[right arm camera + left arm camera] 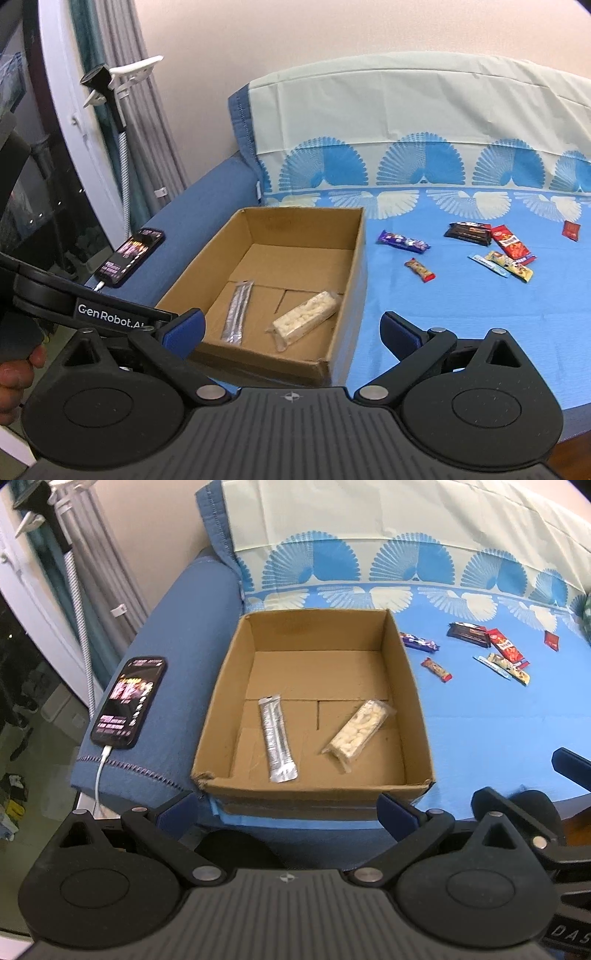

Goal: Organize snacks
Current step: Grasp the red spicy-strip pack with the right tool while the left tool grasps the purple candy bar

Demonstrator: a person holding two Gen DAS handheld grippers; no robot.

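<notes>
Two grippers hang at the near edge of the sofa seat, both with fingers spread wide and nothing between them. The left gripper sits square before the cardboard box, its blue pads either side of the box's near wall; the right gripper is beside it, angled toward the box's right corner and the open blue cloth.

Just beyond, the box stands open-topped on the cloth, against the sofa arm, probably so that snacks can be dropped in from above. Two are already inside, lying flat on the floor flaps: a silver stick pack on the left and a clear-wrapped puffed rice bar on the right, apart from each other.

Farther out and to the right, the remaining snacks lie scattered on the cloth, well apart from the box: a purple bar nearest it, a small red-ended bar, a dark brown bar, a red packet, a yellow bar with a thin blue stick beside it, and a small red sachet farthest off. By my reading the sorting is barely started, and the right gripper is better placed to reach them.

On the sofa arm, left of the box, a phone lies charging with its screen lit.
</notes>
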